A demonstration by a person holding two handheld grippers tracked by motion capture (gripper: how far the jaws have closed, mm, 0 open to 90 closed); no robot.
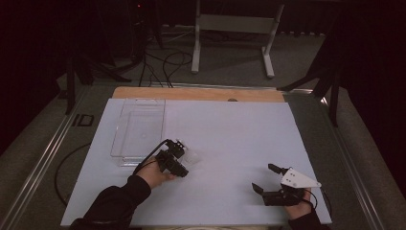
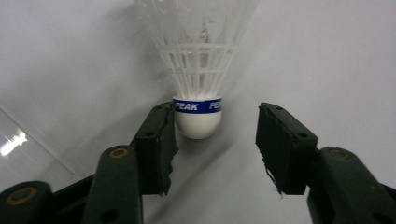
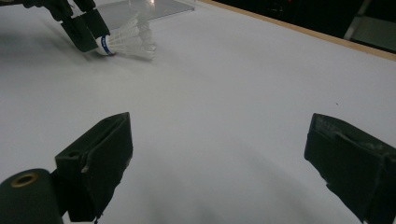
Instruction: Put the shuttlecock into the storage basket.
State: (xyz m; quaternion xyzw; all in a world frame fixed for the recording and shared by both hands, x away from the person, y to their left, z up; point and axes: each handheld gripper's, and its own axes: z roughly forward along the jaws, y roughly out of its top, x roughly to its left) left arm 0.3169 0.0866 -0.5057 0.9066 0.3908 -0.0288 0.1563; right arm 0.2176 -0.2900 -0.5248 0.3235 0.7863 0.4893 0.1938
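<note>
Left gripper view: the left claw (image 2: 212, 140) stands apart around a shuttlecock's (image 2: 198, 70) white cork, one pad touching it, the other clear; a blue band reads PEAK. High view: it lies on the white surface (image 1: 230, 129), right of a clear tray (image 1: 139, 132). The right claw (image 1: 263, 178) rests spread wide, near right.

I see a table (image 1: 249, 94) of wood with a white sheet (image 1: 230, 139) covering most of it. A clear plastic tray (image 1: 125, 125) sits at the sheet's far left corner. A white shuttlecock (image 1: 192, 156) lies just off the tray's near right corner.
</note>
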